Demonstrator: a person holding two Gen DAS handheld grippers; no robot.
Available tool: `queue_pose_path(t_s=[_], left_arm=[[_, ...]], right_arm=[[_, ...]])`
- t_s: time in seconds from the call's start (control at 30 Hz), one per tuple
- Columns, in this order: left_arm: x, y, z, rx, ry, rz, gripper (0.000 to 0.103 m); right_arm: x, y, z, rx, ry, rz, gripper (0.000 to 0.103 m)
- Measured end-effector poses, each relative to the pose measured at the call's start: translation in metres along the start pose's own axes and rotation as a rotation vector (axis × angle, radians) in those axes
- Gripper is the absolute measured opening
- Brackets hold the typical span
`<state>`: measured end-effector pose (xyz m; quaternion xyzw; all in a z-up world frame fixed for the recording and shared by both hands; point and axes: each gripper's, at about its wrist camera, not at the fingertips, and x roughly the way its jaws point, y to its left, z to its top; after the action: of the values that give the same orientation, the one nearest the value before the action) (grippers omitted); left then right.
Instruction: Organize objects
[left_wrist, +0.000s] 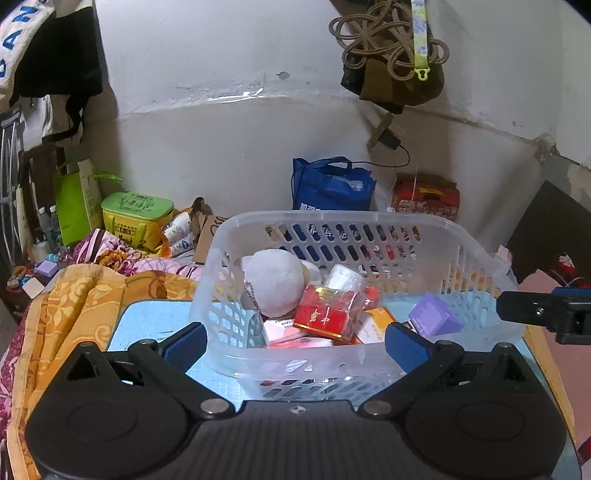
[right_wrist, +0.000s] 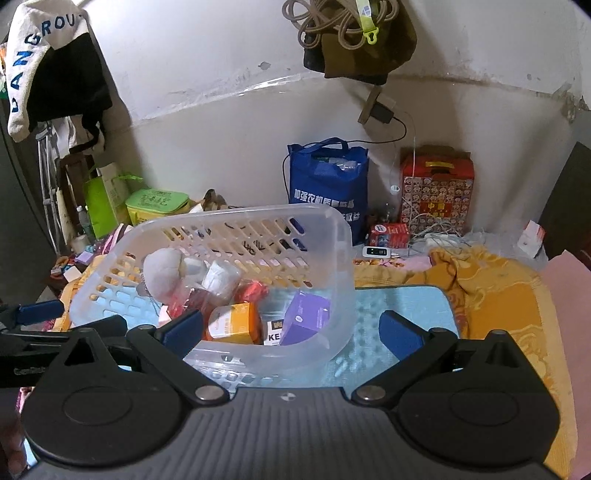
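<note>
The clear slotted basket (left_wrist: 332, 236) sits on the light blue mat (left_wrist: 147, 325), its long axis running left to right across the left wrist view, near rim facing the camera. The left claw (left_wrist: 297, 345) is spread wide and empty, its blue fingertips (left_wrist: 184, 345) just beside the basket's near wall. The right claw (right_wrist: 291, 334) is wide open too, gripping nothing, astride the basket's near right corner. Inside: a white plush ball (left_wrist: 275, 282) at the back left, a red pack (left_wrist: 327, 314) tilted in the middle, an orange box (right_wrist: 231, 323), and a purple box (right_wrist: 306, 317) leaning at the right end, possibly touching the wall.
</note>
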<state>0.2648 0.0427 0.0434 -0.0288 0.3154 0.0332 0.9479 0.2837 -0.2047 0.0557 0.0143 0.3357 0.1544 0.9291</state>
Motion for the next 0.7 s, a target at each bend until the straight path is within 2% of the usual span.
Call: queue_pose_path(t_s=[0.7], left_arm=[[-0.0007, -0.0053, -0.0012, -0.006, 0.005, 0.002, 0.103]], right_arm=[[0.0026, -0.0056, -0.0018, 0.023, 0.033, 0.006, 0.103]])
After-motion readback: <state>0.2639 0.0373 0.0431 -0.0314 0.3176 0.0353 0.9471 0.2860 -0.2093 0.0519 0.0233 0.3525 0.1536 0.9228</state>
